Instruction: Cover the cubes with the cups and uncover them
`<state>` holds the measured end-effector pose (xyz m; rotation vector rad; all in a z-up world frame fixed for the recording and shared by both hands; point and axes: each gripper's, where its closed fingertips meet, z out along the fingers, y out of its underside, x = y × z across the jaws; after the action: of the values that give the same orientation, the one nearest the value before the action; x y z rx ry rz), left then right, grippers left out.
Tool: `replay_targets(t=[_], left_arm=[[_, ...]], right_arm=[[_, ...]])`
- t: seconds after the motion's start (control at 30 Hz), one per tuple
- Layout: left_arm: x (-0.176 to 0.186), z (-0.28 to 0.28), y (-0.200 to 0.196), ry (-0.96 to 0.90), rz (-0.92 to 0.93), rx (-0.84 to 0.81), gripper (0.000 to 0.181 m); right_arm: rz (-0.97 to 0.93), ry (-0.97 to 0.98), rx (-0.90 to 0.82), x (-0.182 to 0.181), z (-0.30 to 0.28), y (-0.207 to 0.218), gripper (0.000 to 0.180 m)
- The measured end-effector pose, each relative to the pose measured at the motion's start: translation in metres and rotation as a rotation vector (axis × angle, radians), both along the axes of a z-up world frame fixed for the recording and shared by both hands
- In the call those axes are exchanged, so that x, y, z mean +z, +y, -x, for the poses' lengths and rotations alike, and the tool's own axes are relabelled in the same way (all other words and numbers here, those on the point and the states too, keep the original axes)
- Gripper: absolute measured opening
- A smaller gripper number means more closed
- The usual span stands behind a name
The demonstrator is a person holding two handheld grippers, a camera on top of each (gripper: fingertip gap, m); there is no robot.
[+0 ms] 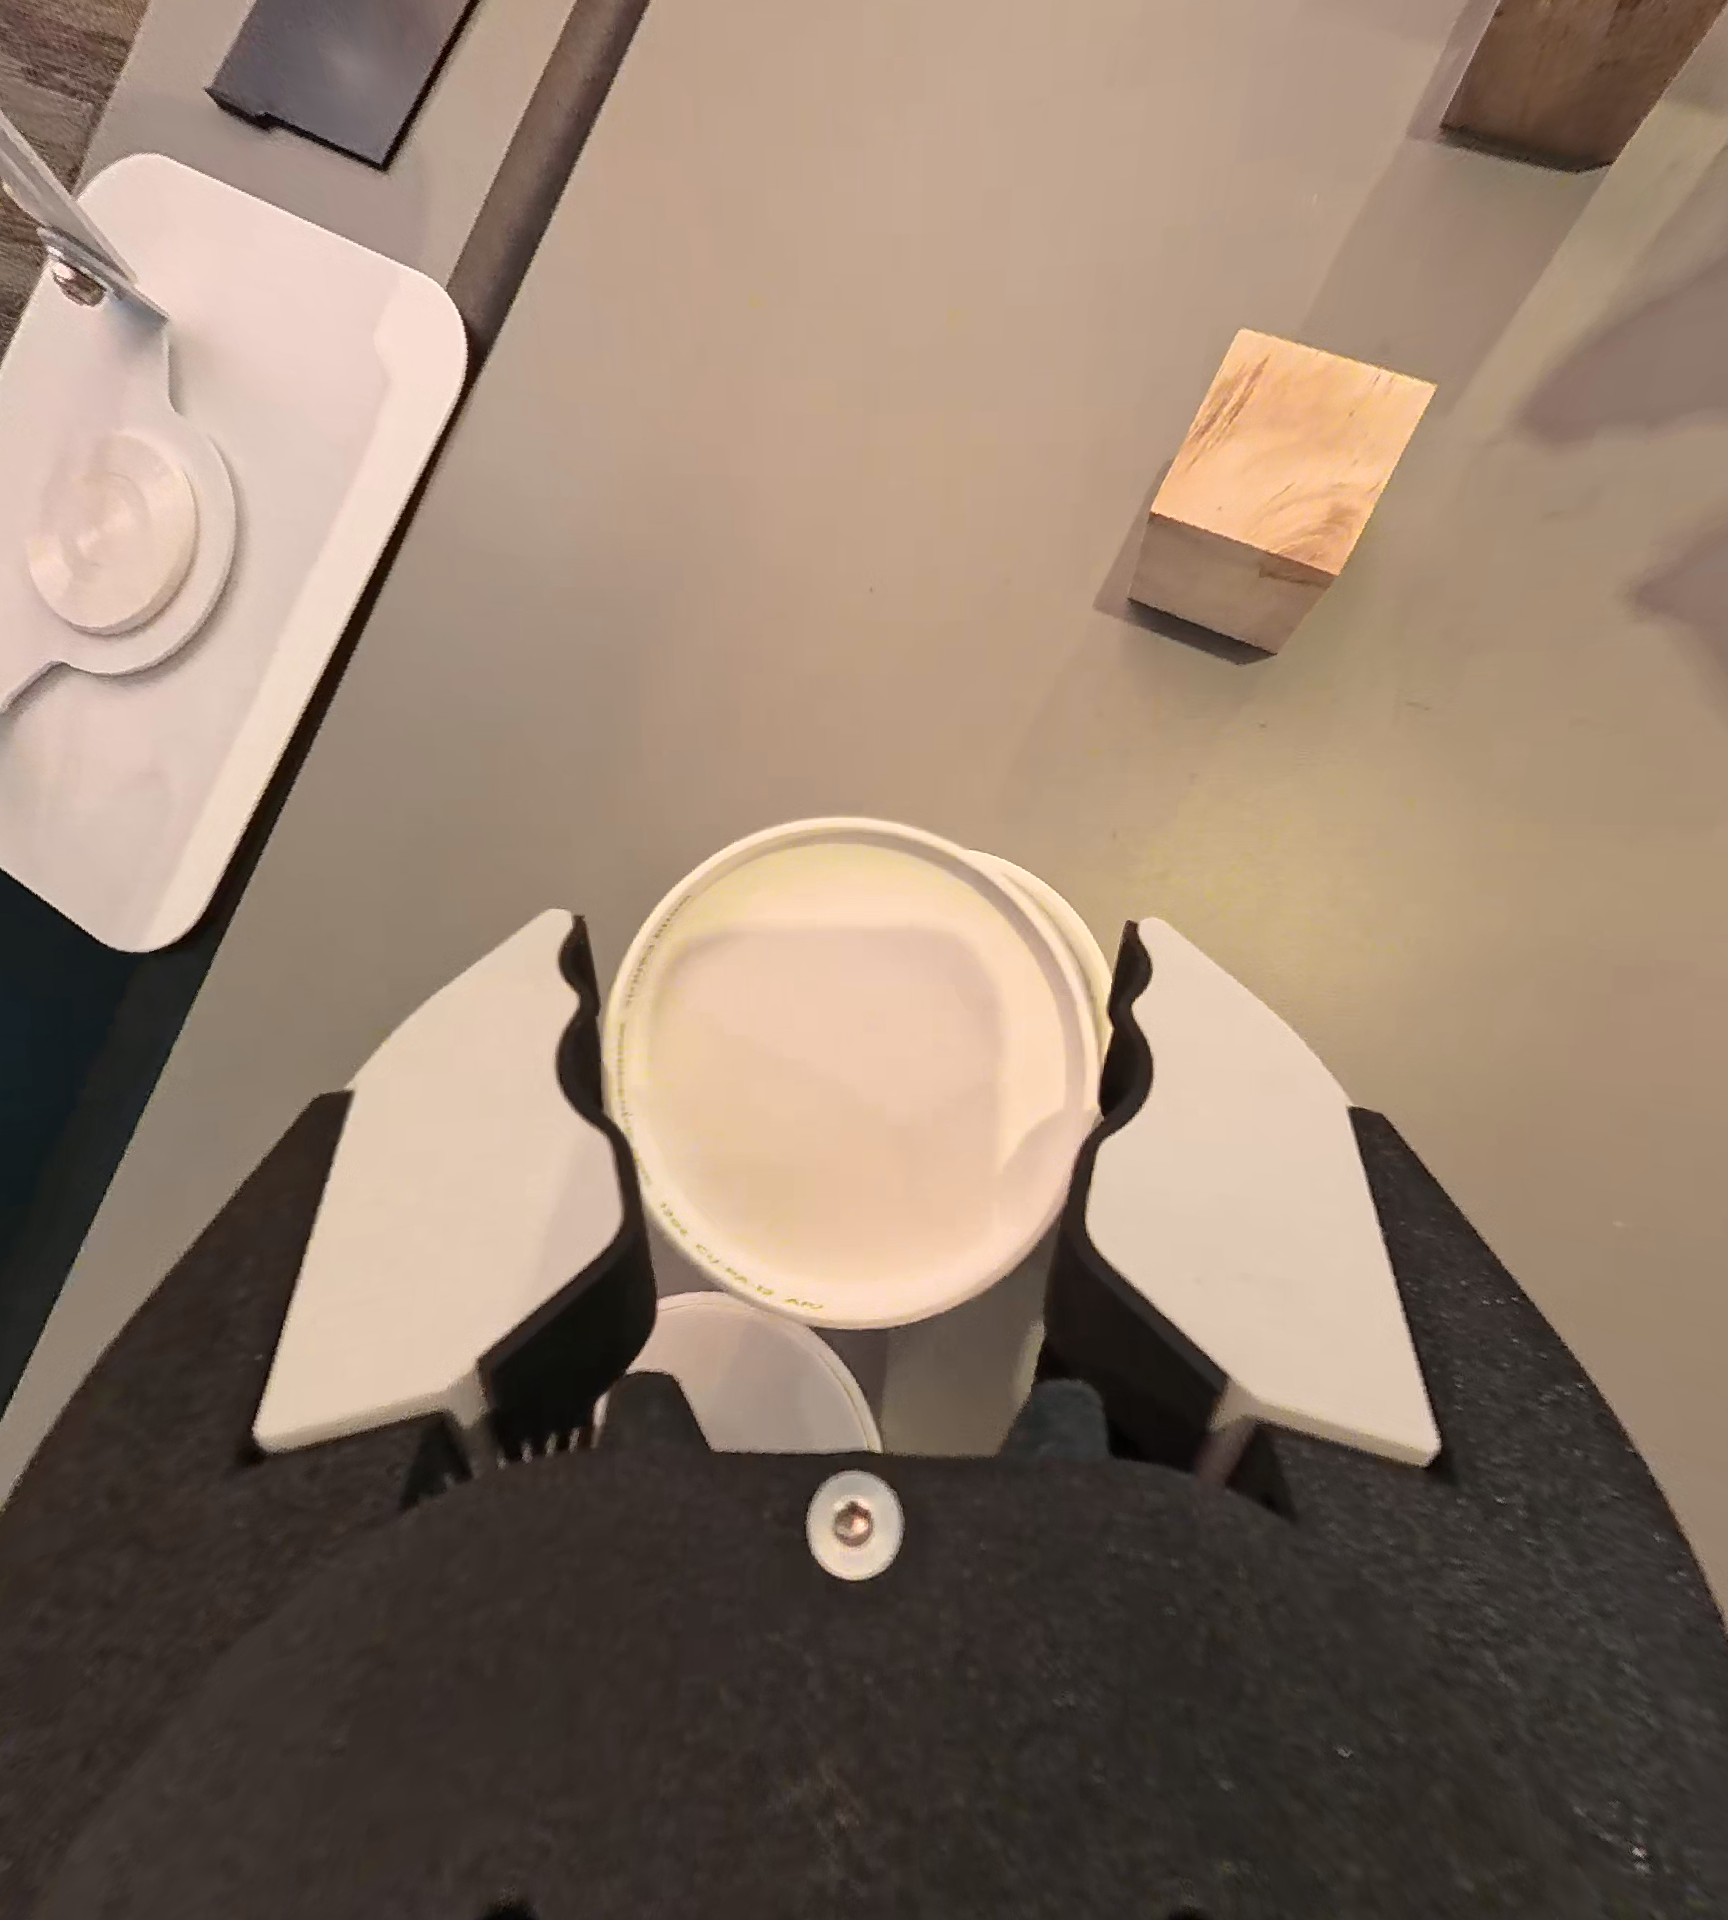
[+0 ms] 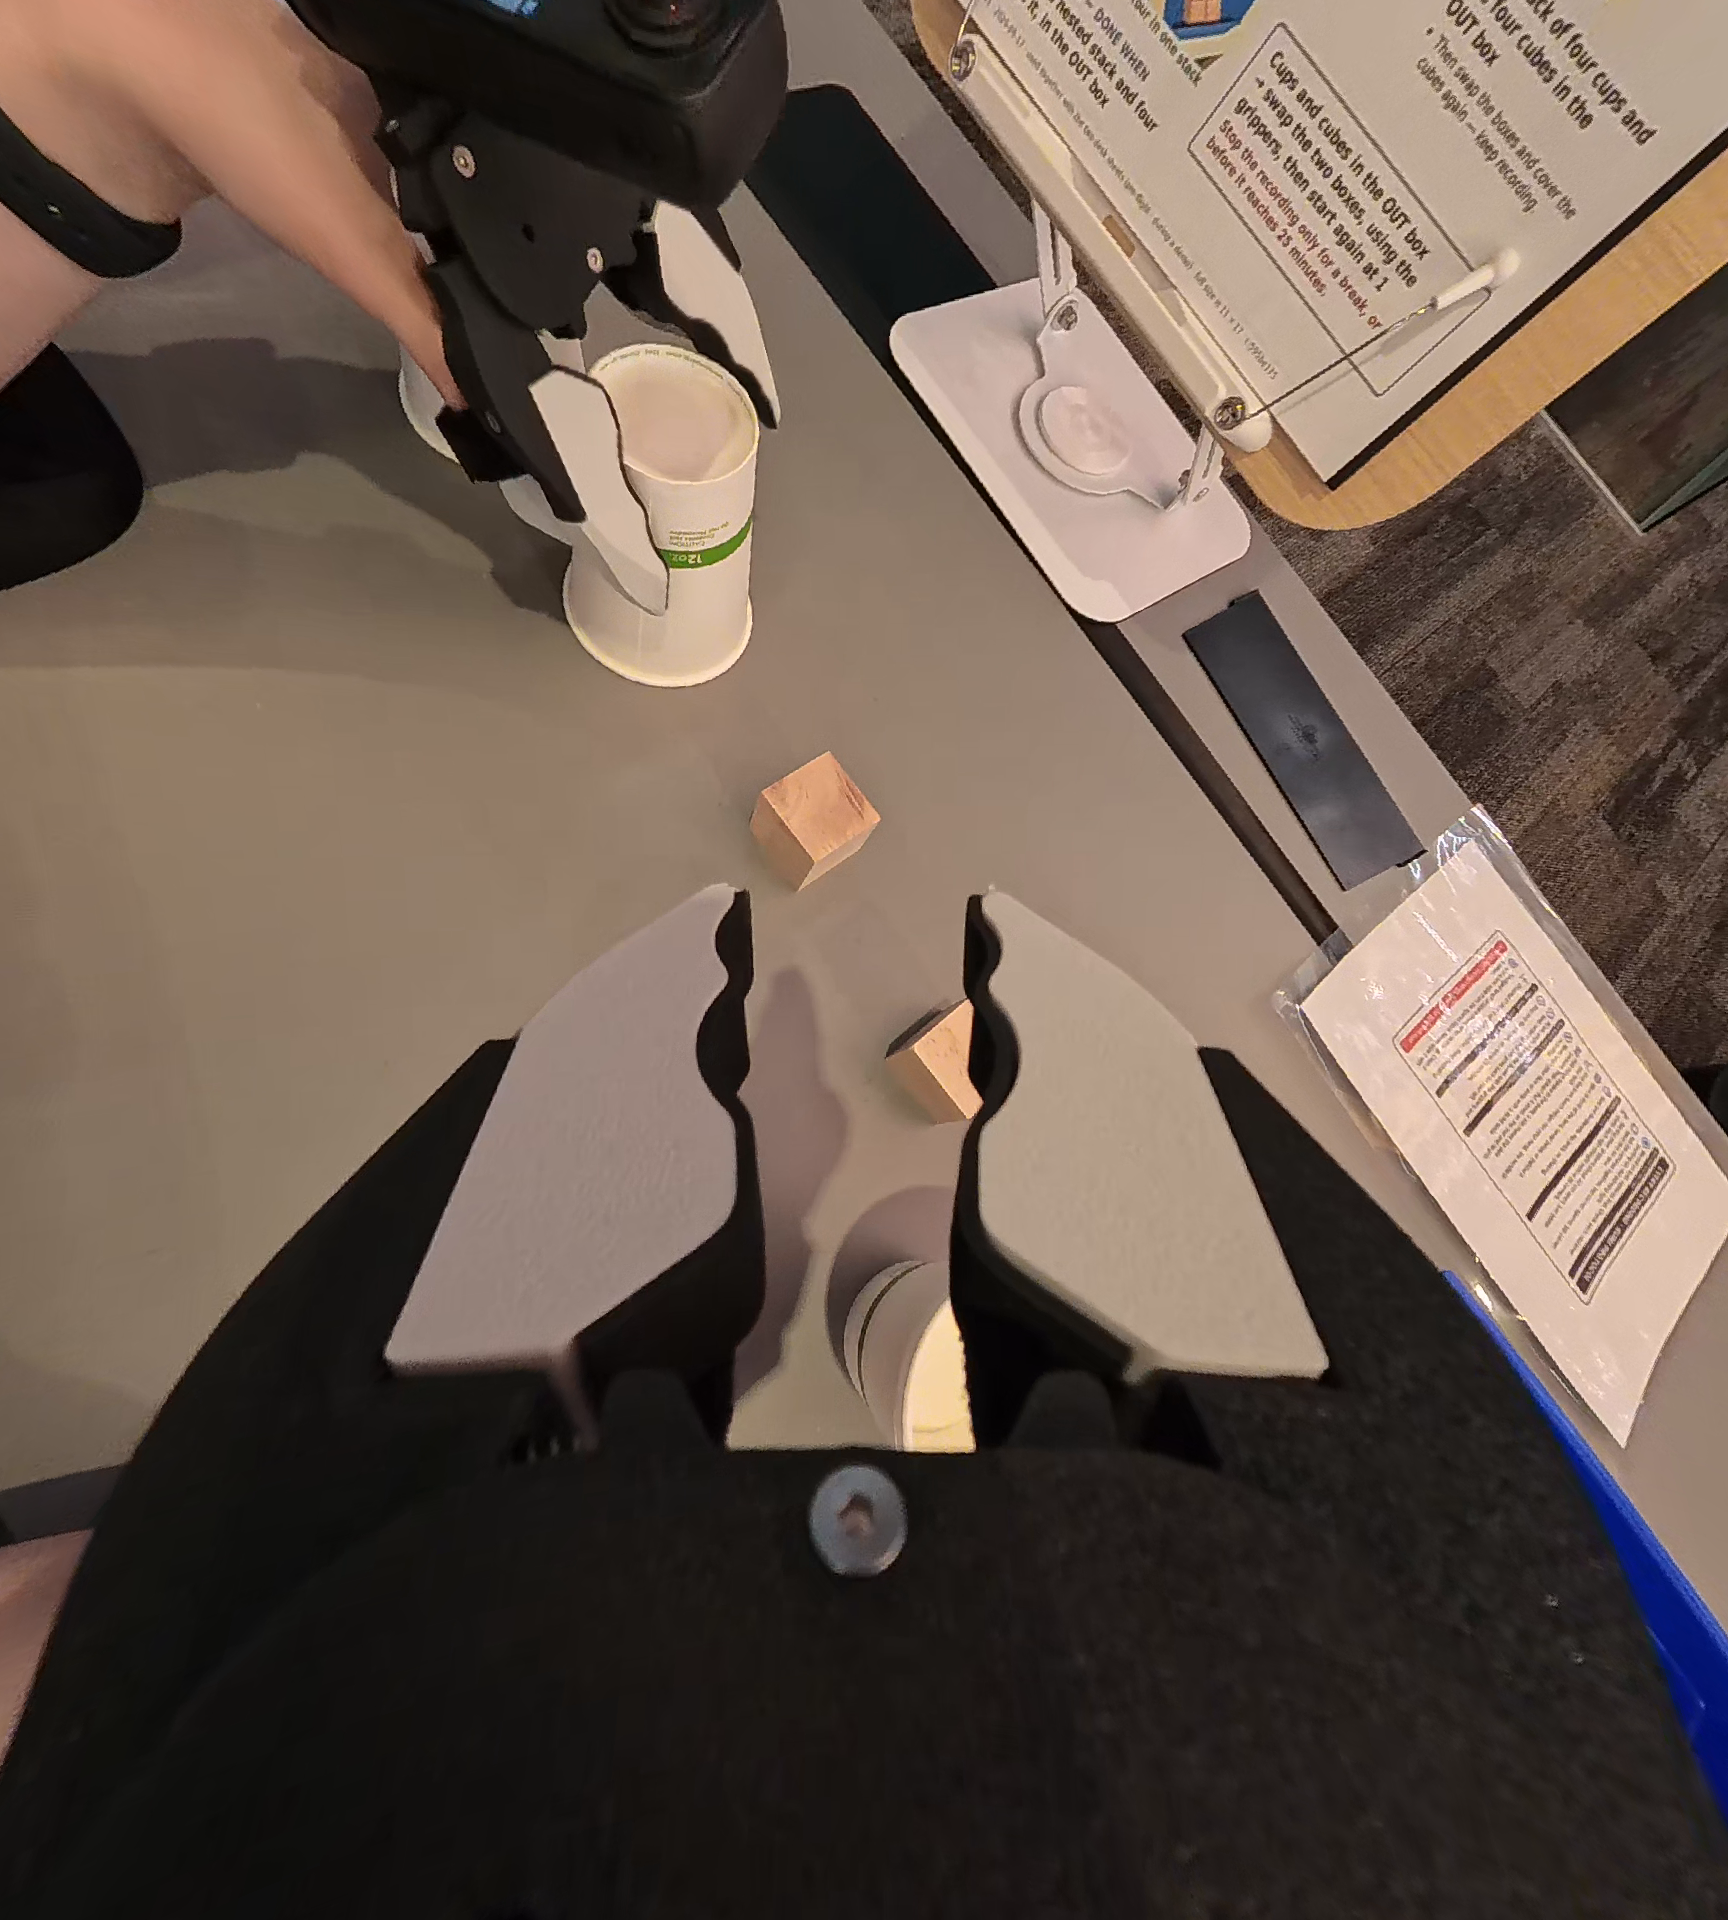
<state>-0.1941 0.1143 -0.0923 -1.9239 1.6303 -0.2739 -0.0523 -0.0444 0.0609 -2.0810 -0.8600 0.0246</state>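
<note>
While your left gripper (image 2: 668,499) straddles the upside-down paper cup (image 1: 855,1101), its fingers sit on either side of the cup wall, close against it. Whether they are actually squeezing it I cannot tell; from the right wrist view they look wrapped around it, and the cup's wide rim rests on the grey table (image 2: 268,883). Holding it from above and mouth-down makes sense, since an inverted cup can be dropped straight over a cube or lifted straight off one. If a cube is under this cup, it is hidden.

The cup's long axis stands upright, closed base toward your left camera, open mouth toward the table. A second white cup (image 1: 766,1371) peeks out just behind it, also base-up.

Your right gripper (image 2: 860,1039) hangs over the table with its fingers spread and nothing between them. Two wooden cubes lie bare: the farther cube (image 2: 815,819) is just ahead of the fingertips, and the nearer cube (image 2: 935,1062) is partly hidden behind the right finger. Another cup (image 2: 901,1340) shows low between the fingers, apparently lying on its side.

With two cubes uncovered, I judge you have covering left to do.
</note>
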Motion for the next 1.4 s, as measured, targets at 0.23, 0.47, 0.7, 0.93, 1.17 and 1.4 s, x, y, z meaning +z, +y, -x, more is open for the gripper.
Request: replay_targets(t=[0.23,0.47,0.7,0.93,1.17,1.4], left_arm=[[0.0,-0.001,0.0,0.002,0.007,0.012,0.093],[0.008,-0.003,-0.004,-0.027,0.02,0.002,0.093],[0.027,-0.001,-0.005,-0.075,-0.017,-0.007,0.093],[0.071,-0.004,-0.014,-0.244,-0.034,-0.021,0.093],[0.143,0.011,-0.024,-0.465,-0.147,-0.016,0.093],[0.197,0.037,-0.042,-0.595,-0.253,-0.015,0.093]], right_arm=[[0.011,-0.014,0.008,-0.003,0.0,-0.002,0.038],[0.042,-0.042,0.016,-0.011,0.0,-0.002,0.038],[0.058,-0.049,0.017,-0.015,0.001,0.001,0.038],[0.064,-0.008,0.046,-0.016,0.015,0.013,0.037],[0.031,0.307,0.103,-0.005,0.063,0.061,0.039],[0.148,0.823,0.23,-0.01,0.121,0.099,0.04]])
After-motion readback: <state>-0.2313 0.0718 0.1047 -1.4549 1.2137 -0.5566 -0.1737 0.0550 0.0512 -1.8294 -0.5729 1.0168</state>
